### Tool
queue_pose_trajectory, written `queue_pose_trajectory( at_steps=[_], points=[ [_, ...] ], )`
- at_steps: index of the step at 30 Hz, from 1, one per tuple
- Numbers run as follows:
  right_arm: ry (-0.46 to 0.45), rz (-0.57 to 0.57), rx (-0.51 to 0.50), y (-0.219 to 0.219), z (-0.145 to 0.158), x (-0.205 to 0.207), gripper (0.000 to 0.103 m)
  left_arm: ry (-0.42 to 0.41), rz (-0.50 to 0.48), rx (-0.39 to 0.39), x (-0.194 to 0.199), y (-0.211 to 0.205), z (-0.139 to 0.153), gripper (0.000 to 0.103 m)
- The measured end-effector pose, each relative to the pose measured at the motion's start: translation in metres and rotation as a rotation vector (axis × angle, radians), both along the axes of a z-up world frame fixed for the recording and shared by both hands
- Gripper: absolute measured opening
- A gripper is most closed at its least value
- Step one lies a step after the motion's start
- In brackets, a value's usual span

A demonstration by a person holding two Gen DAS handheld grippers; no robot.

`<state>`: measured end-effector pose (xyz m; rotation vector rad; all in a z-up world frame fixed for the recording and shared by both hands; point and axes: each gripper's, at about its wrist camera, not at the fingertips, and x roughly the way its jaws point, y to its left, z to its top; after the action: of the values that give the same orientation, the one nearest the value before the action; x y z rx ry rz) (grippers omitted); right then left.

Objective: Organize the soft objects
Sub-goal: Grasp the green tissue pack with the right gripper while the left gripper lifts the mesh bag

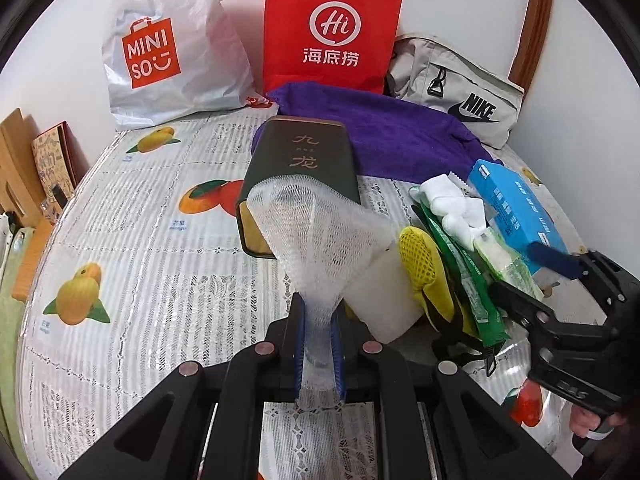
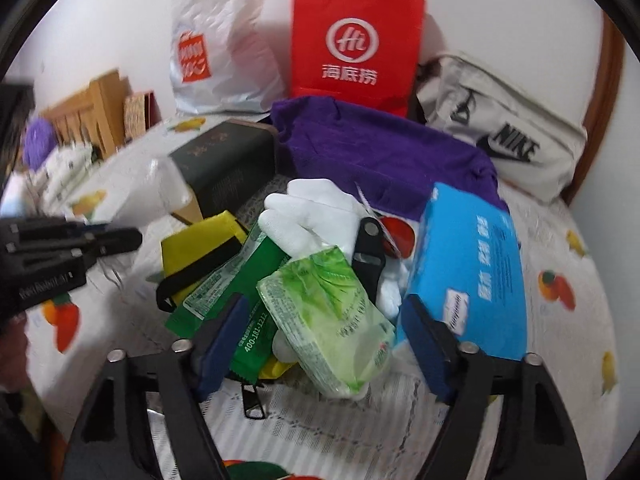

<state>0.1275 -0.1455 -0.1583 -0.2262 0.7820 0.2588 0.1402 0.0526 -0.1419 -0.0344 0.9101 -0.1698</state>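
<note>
My left gripper [image 1: 319, 320] is shut on a white foam mesh sleeve [image 1: 316, 232] that fans up in front of a dark green tin [image 1: 304, 164]. It shows blurred at the left of the right wrist view [image 2: 120, 238]. My right gripper [image 2: 324, 340] is open, its blue pads on either side of a light green tissue pack [image 2: 328, 312], not touching it. In the pile lie a white glove [image 2: 312, 216], a yellow pouch [image 2: 200, 244], green packets [image 2: 236, 280] and a blue tissue box [image 2: 472, 268]. The right gripper shows at the right of the left wrist view [image 1: 532, 276].
A purple towel [image 1: 384, 128] lies behind the pile. A white Miniso bag [image 1: 168, 48], a red paper bag [image 1: 332, 28] and a Nike pouch [image 1: 460, 88] stand along the wall. A white block [image 1: 384, 300] sits by the mesh. The fruit-print tablecloth [image 1: 132, 248] is bare on the left.
</note>
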Motion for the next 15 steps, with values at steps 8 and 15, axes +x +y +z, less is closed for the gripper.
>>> queue_pose_trajectory(
  at_steps=[8,15],
  points=[
    [0.002,0.044,0.000,0.003,0.005,-0.011,0.025,0.014,0.013,-0.010,0.000,0.005,-0.003,0.012],
    [0.086,-0.006,0.179,-0.037,0.025,-0.034,0.025,0.013,0.020,-0.004,-0.012,0.006,0.002,0.012]
  ],
)
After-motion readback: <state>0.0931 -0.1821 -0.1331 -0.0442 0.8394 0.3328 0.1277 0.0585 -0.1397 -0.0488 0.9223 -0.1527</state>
